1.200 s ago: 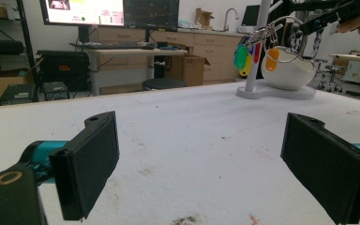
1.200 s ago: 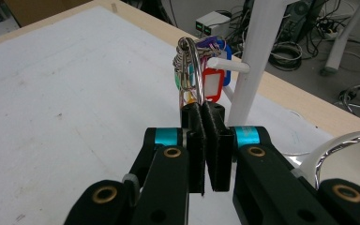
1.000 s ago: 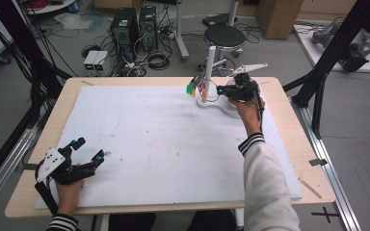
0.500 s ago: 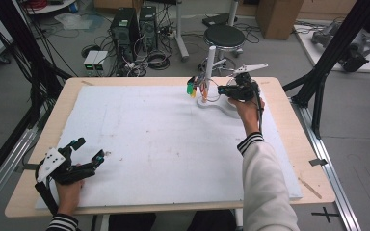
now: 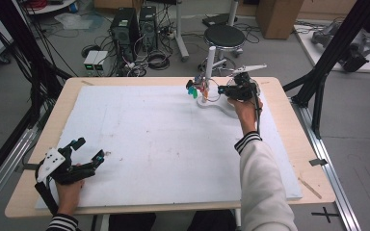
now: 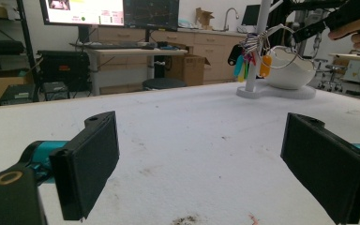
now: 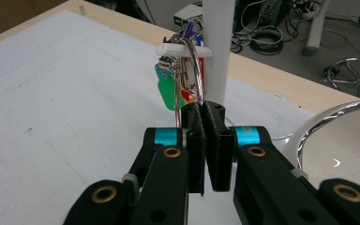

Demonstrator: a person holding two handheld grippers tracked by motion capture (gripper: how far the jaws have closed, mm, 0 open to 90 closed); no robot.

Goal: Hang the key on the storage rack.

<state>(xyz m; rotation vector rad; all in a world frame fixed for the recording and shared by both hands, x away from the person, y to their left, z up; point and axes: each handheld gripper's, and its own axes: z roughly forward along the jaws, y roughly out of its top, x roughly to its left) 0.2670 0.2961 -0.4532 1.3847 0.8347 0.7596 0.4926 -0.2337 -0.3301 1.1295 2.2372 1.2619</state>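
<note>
High view: a wooden table (image 5: 279,149) carries a white mat (image 5: 164,144). At the far right of the mat stands a white stand (image 5: 210,67), an upright post on a flat base, with a white bowl (image 5: 229,98) on the same base just beside the post. A bunch of keys with coloured tags (image 5: 193,89) hangs from a short peg on the post.

Right gripper (image 5: 221,90): held at the far right of the mat, beside the bowl, jaws pointing at the post. In the right gripper view the two jaws are pressed together on the lower part of a large metal ring (image 7: 194,70). The ring loops over the peg (image 7: 183,50) and carries the keys and tags (image 7: 168,89), green and red among them, which hang just to the left of the post (image 7: 218,47). The bowl rim (image 7: 323,122) shows at the right edge of that view.

Left gripper (image 5: 89,153): rests low on the near left corner of the mat, well apart from the stand. In the left gripper view its jaws are spread wide with nothing between them, only bare mat (image 6: 192,140). Farther off, that view shows the stand (image 6: 258,47), the hanging tags (image 6: 248,61), the bowl (image 6: 288,72) and the right gripper (image 6: 304,33) in the person's hand (image 6: 356,26).
</note>
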